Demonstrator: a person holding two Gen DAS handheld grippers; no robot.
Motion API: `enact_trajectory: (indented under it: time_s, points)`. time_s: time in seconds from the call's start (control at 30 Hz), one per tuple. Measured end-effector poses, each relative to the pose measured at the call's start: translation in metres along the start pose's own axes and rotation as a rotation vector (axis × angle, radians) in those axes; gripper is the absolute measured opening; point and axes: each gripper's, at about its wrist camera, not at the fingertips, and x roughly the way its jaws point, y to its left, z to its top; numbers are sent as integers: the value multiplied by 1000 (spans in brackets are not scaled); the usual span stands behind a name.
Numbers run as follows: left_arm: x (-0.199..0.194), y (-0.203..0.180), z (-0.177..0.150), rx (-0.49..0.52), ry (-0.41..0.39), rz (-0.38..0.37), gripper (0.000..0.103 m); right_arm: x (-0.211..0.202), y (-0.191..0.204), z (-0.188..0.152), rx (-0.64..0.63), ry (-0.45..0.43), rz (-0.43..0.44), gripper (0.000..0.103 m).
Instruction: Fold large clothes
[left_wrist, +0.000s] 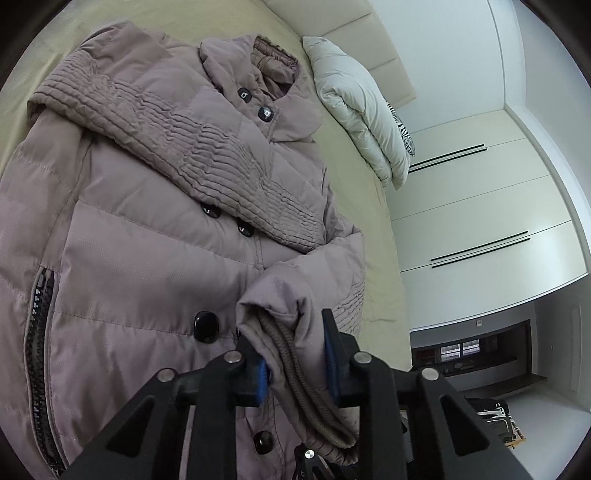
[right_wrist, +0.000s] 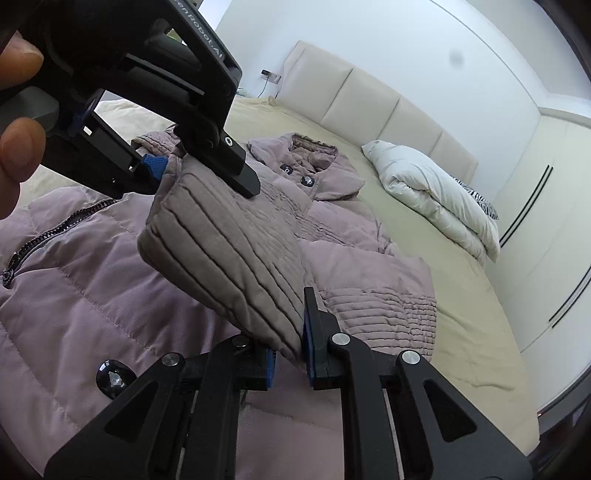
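Two grippers pinch one sleeve cuff (right_wrist: 221, 243) of the mauve puffer coat (left_wrist: 140, 236), which lies buttoned, front up, on the beige bed (left_wrist: 354, 192). Pointing down toward the coat, the left gripper (left_wrist: 291, 354) is clamped on the cuff's open end, ribbed lining showing between its blue pads. Nearer the camera in the right view, the right gripper (right_wrist: 290, 350) grips the cuff's other edge, and a person's fingers (right_wrist: 18, 147) wrap the left handle. At the far right, a folded white duvet (right_wrist: 439, 195) rests against the padded headboard (right_wrist: 373, 99), with wardrobe doors (left_wrist: 480, 206) beyond.

Soft even daylight, faint shadows, sharp focus, strong fisheye bending, dark vignetted corners
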Motion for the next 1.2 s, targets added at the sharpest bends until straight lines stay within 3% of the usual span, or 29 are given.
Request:
enact_trajectory:
  time_s: [0.1,0.13,0.23,0.33,0.47,0.57,0.73,0.87,1.0,1.1,1.2]
  points:
    - [-10,-4,12,5,-24,-10,20,-2,-3,3,28,-21,46,18]
    - [-18,-6,19,19,-48,-5,19,-6,-9,3,60,-40,69,25]
    - [-48,-16,45,71,-133,33,19,-10,-46,-2,284,-50,195,64]
    - [-71,-22,75,119,-206,86,19,3,-100,-18,573,-21,319,65]
    - [-92,-25,110,169,-278,156,19,54,-162,-56,1023,46,592,65]
    - [-100,-15,135,199,-329,259,19,80,-188,-81,1204,54,604,65]
    - [-80,37,171,162,-321,439,19,100,-204,-95,1222,77,570,65]
    - [-52,68,171,175,-279,552,21,123,-222,-89,1236,77,566,65]
    - [-50,85,167,146,-296,589,29,148,-236,-55,1211,58,575,65]
    - [-65,82,165,140,-346,614,33,166,-244,-23,1179,39,572,64]
    - [-76,59,161,198,-443,703,33,195,-249,0,1154,44,552,62]
